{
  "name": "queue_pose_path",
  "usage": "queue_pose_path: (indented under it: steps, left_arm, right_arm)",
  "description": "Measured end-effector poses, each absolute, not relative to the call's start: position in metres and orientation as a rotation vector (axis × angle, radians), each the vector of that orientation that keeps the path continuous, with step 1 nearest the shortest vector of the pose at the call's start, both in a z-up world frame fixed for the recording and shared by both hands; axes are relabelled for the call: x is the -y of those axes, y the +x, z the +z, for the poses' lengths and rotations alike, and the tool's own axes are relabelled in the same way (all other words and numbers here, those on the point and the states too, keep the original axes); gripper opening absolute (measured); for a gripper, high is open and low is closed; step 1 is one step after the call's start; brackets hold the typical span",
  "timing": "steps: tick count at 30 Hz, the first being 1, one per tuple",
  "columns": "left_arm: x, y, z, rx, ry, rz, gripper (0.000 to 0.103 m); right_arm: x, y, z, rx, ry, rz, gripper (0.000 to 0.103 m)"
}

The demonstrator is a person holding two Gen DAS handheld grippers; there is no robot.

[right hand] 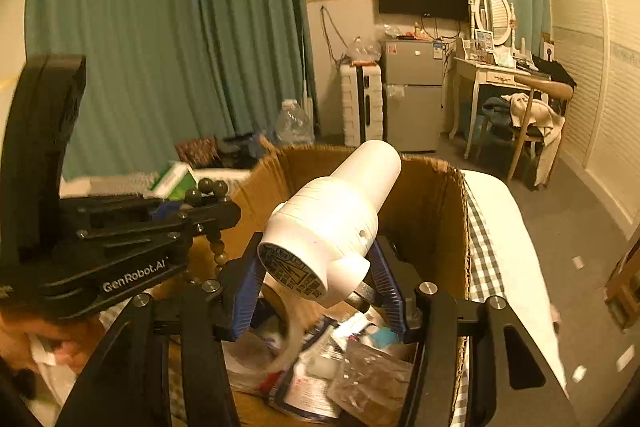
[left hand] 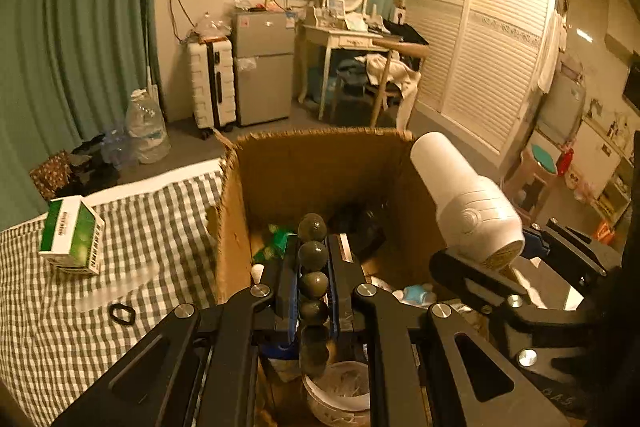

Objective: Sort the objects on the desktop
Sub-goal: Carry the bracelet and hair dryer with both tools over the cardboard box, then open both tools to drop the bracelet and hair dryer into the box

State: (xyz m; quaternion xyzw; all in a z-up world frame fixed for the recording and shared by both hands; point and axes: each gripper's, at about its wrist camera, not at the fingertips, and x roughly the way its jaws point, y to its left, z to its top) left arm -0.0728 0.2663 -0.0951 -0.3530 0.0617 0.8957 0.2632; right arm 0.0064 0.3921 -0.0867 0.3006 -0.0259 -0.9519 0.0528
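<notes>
Both hands are over the box now, a rough-edged corrugated carton standing on the checked bed. The left gripper has its jaws narrow, pinched on a bead string: dark, glossy round beads in a line, the tail dangling below the jaws. That string looks limp and light, so it should swing and slither; pinching across a bead, as here, seems the safe hold. The right gripper has its jaws spread fairly wide around a white hairdryer, smooth hard plastic, a fat barrel tapering to a tube nozzle that points up and away over the box. The blue ribbed pads bear near the rear end, by the label. I'd judge it bulky, nose-heavy and slick, likely to tip forward on release. Below lie crinkly packets and a white tub. Out on the bed, well apart, sit a green carton and a small black ring.
</notes>
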Motion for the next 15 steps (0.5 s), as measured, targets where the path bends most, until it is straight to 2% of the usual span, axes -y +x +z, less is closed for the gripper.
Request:
queue_pose_path:
  steps: [3,4,5,6,7,8,9,11,15]
  left_arm:
    - [-0.269,-0.078,-0.106,-0.174,-1.005,2.399,0.014]
    - [-0.268,-0.080,-0.109,-0.177,-1.020,2.403,0.023]
    - [-0.269,-0.080,-0.109,-0.179,-1.026,2.411,0.043]
    - [-0.266,-0.079,-0.108,-0.166,-1.015,2.428,0.051]
    - [-0.263,-0.077,-0.105,-0.149,-0.999,2.437,0.059]
    - [-0.259,-0.076,-0.101,-0.129,-0.986,2.440,0.063]
    - [-0.257,-0.075,-0.097,-0.118,-0.986,2.439,0.065]
    - [-0.252,-0.073,-0.087,-0.110,-0.976,2.453,0.076]
    - [-0.219,-0.069,-0.051,-0.079,-0.931,2.516,0.088]
  right_arm:
    - [-0.390,0.003,-0.101,0.069,0.979,-2.876,0.052]
    - [-0.391,0.002,-0.103,0.058,0.997,-2.869,0.052]
    - [-0.391,0.002,-0.106,0.056,1.011,-2.868,0.052]
    - [-0.393,0.002,-0.107,0.065,1.017,-2.876,0.053]
    - [-0.395,0.003,-0.107,0.079,1.013,-2.892,0.060]
    - [-0.398,0.004,-0.104,0.096,0.993,-2.911,0.067]
    - [-0.398,0.005,-0.101,0.106,0.974,-2.921,0.069]
    - [-0.399,0.010,-0.091,0.107,0.928,-2.943,0.070]
    - [-0.396,0.020,-0.063,0.102,0.825,-2.996,0.072]
